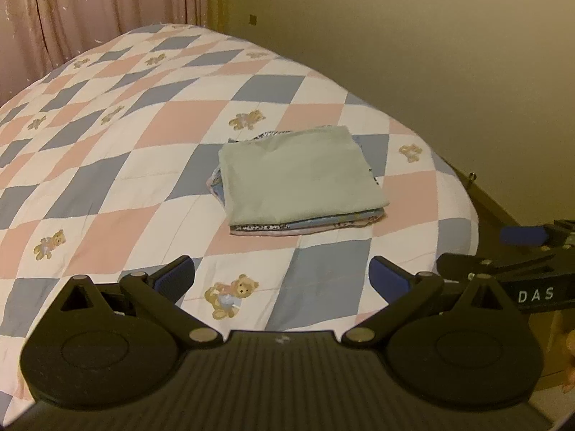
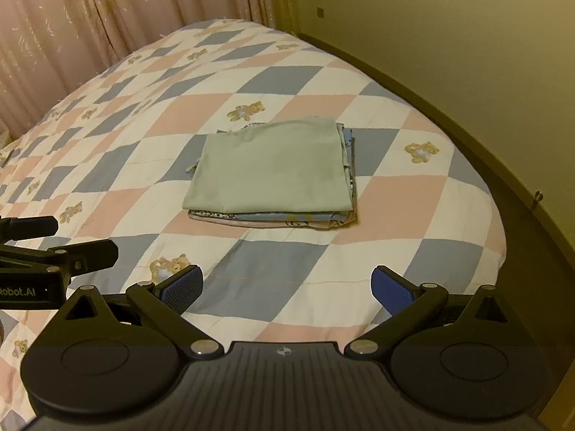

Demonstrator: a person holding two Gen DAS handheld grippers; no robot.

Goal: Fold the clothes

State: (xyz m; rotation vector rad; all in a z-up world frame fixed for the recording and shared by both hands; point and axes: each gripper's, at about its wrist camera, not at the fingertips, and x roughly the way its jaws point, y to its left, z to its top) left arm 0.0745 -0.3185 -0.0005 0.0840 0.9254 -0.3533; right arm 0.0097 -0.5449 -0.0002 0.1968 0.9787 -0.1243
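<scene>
Both tools (image 1: 282, 276) (image 2: 285, 287) wide apart (empty) — folded stack (image 1: 302, 176) on quilt (image 1: 107, 165).

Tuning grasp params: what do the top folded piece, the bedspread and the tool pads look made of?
Top green garment: thin matte woven cloth, likely cotton; soft creases, no sheen.
Quilted bedspread: padded printed fabric; stitch lines puff the diamond patches.
Pads on the right tool: blue, dotted grip texture, probably rubber; exact material unclear.

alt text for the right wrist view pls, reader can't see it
A stack of folded clothes, pale green piece on top, lies on a checked teddy-bear quilt. The open right gripper hovers in front, empty; the left gripper shows at the left edge.
</scene>
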